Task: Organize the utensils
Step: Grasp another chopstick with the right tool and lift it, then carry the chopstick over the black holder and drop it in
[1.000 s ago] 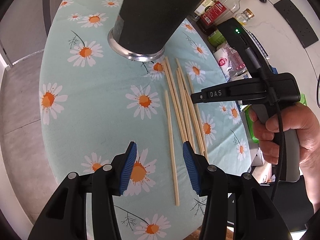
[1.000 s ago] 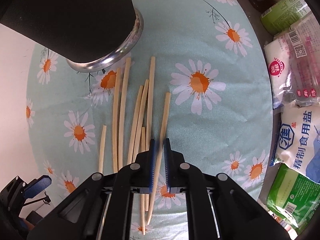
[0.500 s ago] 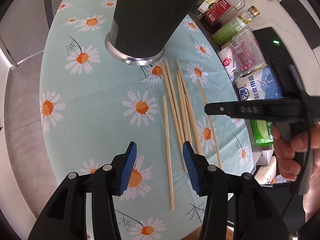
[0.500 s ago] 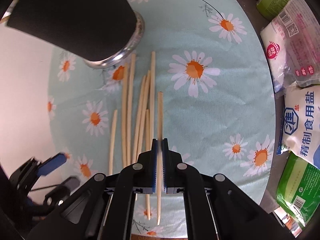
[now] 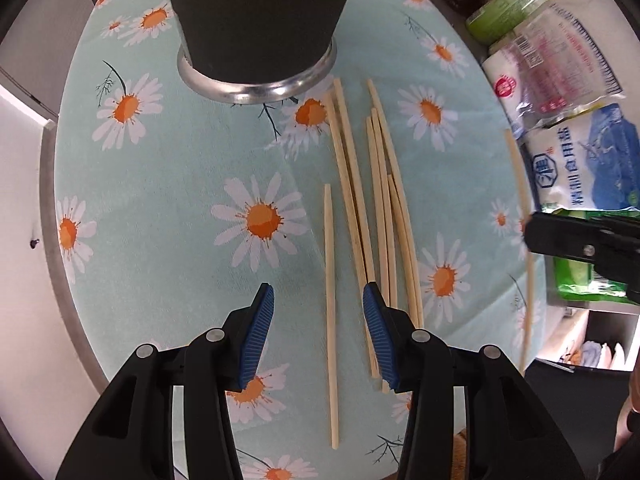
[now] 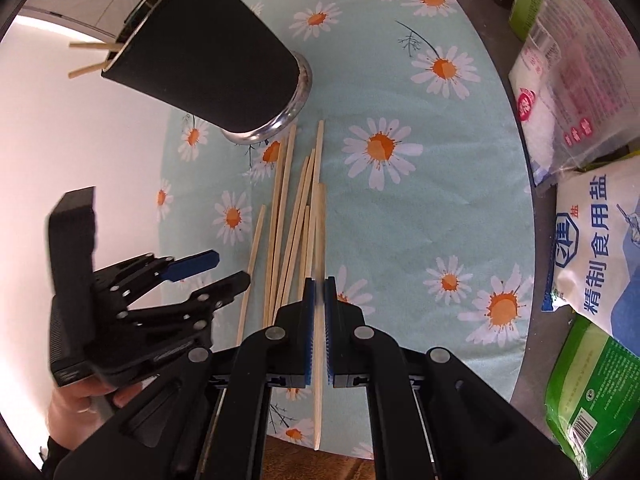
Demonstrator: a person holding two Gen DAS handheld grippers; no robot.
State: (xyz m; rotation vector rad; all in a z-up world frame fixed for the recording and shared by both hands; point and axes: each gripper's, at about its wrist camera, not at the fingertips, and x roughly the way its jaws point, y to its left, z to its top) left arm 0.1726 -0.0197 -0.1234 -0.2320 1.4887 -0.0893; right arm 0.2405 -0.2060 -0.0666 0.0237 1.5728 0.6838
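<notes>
The right tongs (image 6: 319, 296) are pressed together on one chopstick (image 6: 319, 240), its long axis running along the fingers, clear of the worktop (image 6: 420, 220). The black holder (image 6: 208, 68), with two sticks already in it, stands up and to the left, so that stick likely goes there. The left tongs (image 5: 319, 320) hang spread, pinching nothing, straddling a lone chopstick (image 5: 329, 280) lying lengthwise between the pads (image 5: 260, 320), beside the loose pile (image 5: 376, 208).
</notes>
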